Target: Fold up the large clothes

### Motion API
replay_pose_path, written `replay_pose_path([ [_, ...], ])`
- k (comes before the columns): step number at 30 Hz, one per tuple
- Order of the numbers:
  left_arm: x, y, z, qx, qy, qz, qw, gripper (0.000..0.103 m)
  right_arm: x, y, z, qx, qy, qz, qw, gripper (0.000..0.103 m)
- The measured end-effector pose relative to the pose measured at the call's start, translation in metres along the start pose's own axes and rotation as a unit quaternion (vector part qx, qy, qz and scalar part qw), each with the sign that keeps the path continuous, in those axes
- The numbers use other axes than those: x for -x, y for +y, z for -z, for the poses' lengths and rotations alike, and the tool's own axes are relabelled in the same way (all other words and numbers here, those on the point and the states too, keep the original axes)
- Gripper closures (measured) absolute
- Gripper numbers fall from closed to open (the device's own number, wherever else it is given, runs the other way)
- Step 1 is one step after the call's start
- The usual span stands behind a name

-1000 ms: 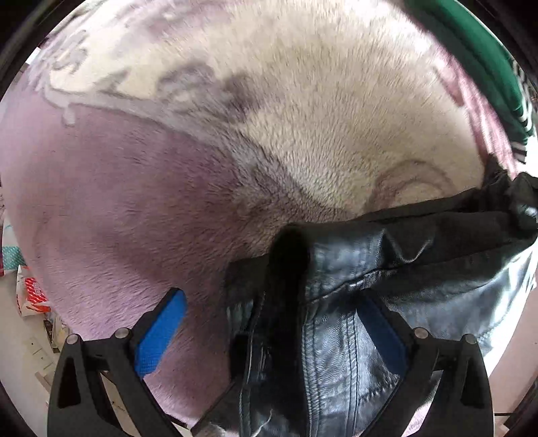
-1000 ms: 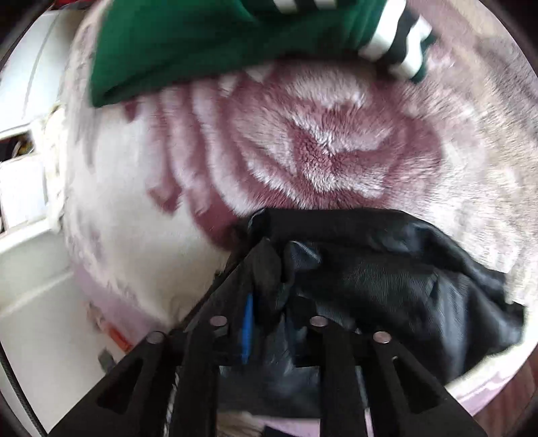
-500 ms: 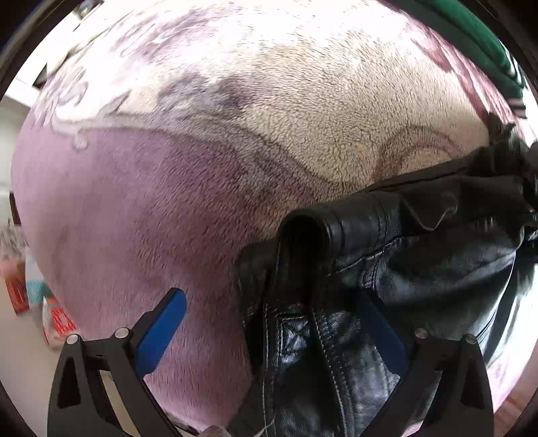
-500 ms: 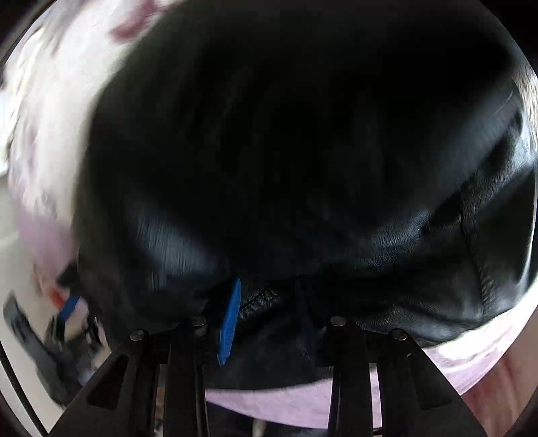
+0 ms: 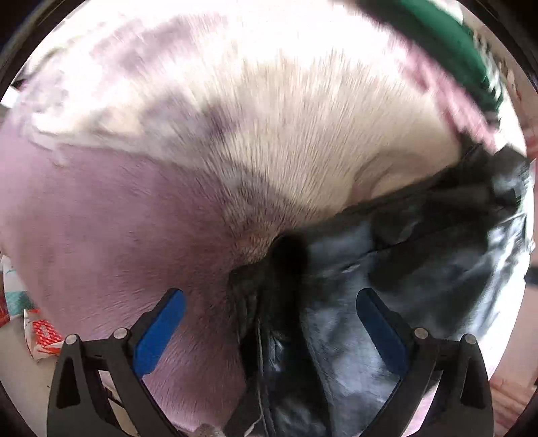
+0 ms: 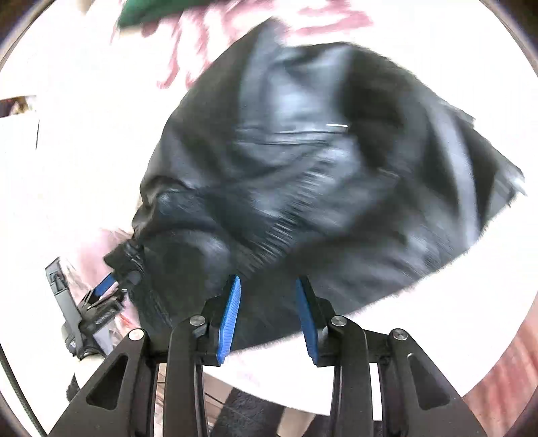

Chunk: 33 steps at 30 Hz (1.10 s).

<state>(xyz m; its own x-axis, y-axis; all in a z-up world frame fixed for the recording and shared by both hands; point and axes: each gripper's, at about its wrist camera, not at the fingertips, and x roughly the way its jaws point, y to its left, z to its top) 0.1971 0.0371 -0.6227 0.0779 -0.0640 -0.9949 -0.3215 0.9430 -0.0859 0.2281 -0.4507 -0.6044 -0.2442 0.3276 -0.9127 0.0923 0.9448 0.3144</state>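
A black leather jacket (image 6: 319, 168) lies bunched on a fleece blanket (image 5: 269, 117) patterned in pink, purple and cream. In the left wrist view the jacket (image 5: 420, 269) fills the lower right. My left gripper (image 5: 269, 302) is open, its jaws wide apart astride the jacket's edge, gripping nothing. My right gripper (image 6: 267, 289) is open with a moderate gap, just off the jacket's near edge, holding nothing. The left gripper also shows in the right wrist view (image 6: 107, 285) at the jacket's left end.
A green garment with white stripes (image 5: 454, 43) lies at the far side of the blanket, also seen in the right wrist view (image 6: 151, 13). Small packets (image 5: 40, 332) lie on the floor at the left. The bed's edge runs close below the jacket.
My right gripper was shut on the jacket; it has let go, opened and drawn back. The jacket now lies spread on the blanket. My left gripper stayed open and shifted slightly.
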Motion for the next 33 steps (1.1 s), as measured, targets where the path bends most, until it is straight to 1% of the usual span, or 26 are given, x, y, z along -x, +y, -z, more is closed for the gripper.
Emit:
replay_pose_path([
  [2, 0.031, -0.009, 0.002, 0.01, -0.024, 0.012, 0.9996, 0.0, 0.021, -0.039, 0.017, -0.021, -0.016, -0.009, 1.0, 0.067],
  [3, 0.05, -0.021, 0.004, 0.008, -0.044, 0.021, 0.9988, 0.0, 0.026, -0.055, 0.022, -0.03, -0.018, -0.011, 0.999, 0.067],
  [4, 0.061, -0.032, 0.006, 0.003, -0.056, 0.023, 0.9981, 0.0, 0.03, -0.074, 0.026, -0.036, -0.017, -0.016, 0.999, 0.067],
  [6, 0.07, -0.07, 0.005, -0.011, -0.075, 0.025, 0.9968, 0.0, 0.032, -0.117, 0.029, -0.062, -0.017, -0.026, 0.998, 0.067],
  [7, 0.068, -0.088, 0.007, -0.018, -0.073, 0.032, 0.9966, 0.0, 0.025, -0.142, 0.031, -0.083, -0.016, -0.041, 0.996, 0.066],
  [8, 0.057, -0.11, 0.009, -0.028, -0.064, 0.04, 0.9968, 0.0, 0.022, -0.162, 0.03, -0.1, -0.019, -0.065, 0.993, 0.064],
  [9, 0.042, -0.133, 0.001, -0.033, -0.054, 0.043, 0.9971, 0.0, 0.017, -0.177, 0.03, -0.111, -0.023, -0.089, 0.99, 0.059],
  [10, 0.027, -0.149, 0.005, -0.039, -0.041, 0.039, 0.9976, 0.0, 0.005, -0.192, 0.028, -0.119, -0.028, -0.114, 0.986, 0.051],
  [11, 0.01, -0.164, 0.003, -0.044, -0.029, 0.03, 0.9981, 0.0, -0.004, -0.211, 0.024, -0.129, -0.037, -0.154, 0.979, 0.046],
  [12, -0.01, -0.174, -0.002, -0.049, -0.017, 0.017, 0.9985, 0.0, -0.007, -0.225, 0.02, -0.134, -0.043, -0.178, 0.974, 0.046],
  [13, -0.018, -0.181, 0.002, -0.051, -0.009, 0.008, 0.9986, 0.0, -0.012, -0.236, 0.017, -0.136, -0.056, -0.211, 0.966, 0.042],
  [14, -0.035, -0.185, 0.001, -0.054, 0.004, -0.011, 0.9985, 0.0, -0.021, -0.248, 0.01, -0.134, -0.073, -0.25, 0.956, 0.034],
  [15, -0.052, -0.185, 0.0, -0.052, 0.022, -0.025, 0.9981, 0.0, -0.029, -0.253, 0.005, -0.134, -0.08, -0.263, 0.952, 0.032],
  [17, -0.066, -0.176, -0.004, -0.029, 0.042, -0.006, 0.9987, 0.0, -0.046, -0.26, -0.007, -0.138, -0.089, -0.309, 0.937, 0.032],
  [18, -0.068, -0.172, -0.007, -0.018, 0.044, 0.002, 0.9989, 0.0, -0.049, -0.263, -0.014, -0.139, -0.093, -0.321, 0.932, 0.032],
  [20, -0.07, -0.171, -0.011, -0.021, 0.052, 0.002, 0.9984, 0.0, -0.053, -0.261, -0.028, -0.131, -0.106, -0.37, 0.913, 0.032],
  [21, -0.07, -0.172, -0.013, -0.023, 0.055, 0.0, 0.9982, 0.0, -0.049, -0.259, -0.036, -0.126, -0.115, -0.385, 0.907, 0.032],
  [22, -0.071, -0.172, -0.014, -0.023, 0.057, -0.002, 0.9981, 0.0, -0.051, -0.255, -0.043, -0.12, -0.118, -0.395, 0.903, 0.028],
  [23, -0.072, -0.171, -0.016, -0.023, 0.059, -0.003, 0.998, 0.0, -0.055, -0.251, -0.049, -0.113, -0.117, -0.4, 0.902, 0.026],
  [25, -0.075, -0.17, -0.019, -0.023, 0.061, -0.004, 0.9979, 0.0, -0.064, -0.243, -0.06, -0.1, -0.115, -0.402, 0.903, 0.025],
  [26, -0.076, -0.17, -0.02, -0.023, 0.062, -0.005, 0.9978, 0.0, -0.066, -0.238, -0.066, -0.09, -0.116, -0.409, 0.901, 0.025],
  [28, -0.079, -0.173, -0.025, -0.025, 0.062, -0.005, 0.9978, 0.0, -0.066, -0.232, -0.071, -0.079, -0.119, -0.429, 0.892, 0.023],
  [30, -0.083, -0.174, -0.032, -0.025, 0.06, -0.002, 0.9979, 0.0, -0.059, -0.224, -0.072, -0.071, -0.122, -0.494, 0.858, 0.023],
  [31, -0.081, -0.178, -0.029, -0.021, 0.06, 0.0, 0.998, 0.0, -0.056, -0.217, -0.07, -0.061, -0.125, -0.518, 0.844, 0.023],
  [32, -0.086, -0.181, -0.034, -0.017, 0.061, 0.003, 0.998, 0.0, -0.055, -0.211, -0.071, -0.047, -0.128, -0.522, 0.842, 0.024],
  [33, -0.089, -0.18, -0.036, -0.013, 0.064, 0.005, 0.9979, 0.0, -0.054, -0.203, -0.075, -0.025, -0.134, -0.499, 0.856, 0.024],
])
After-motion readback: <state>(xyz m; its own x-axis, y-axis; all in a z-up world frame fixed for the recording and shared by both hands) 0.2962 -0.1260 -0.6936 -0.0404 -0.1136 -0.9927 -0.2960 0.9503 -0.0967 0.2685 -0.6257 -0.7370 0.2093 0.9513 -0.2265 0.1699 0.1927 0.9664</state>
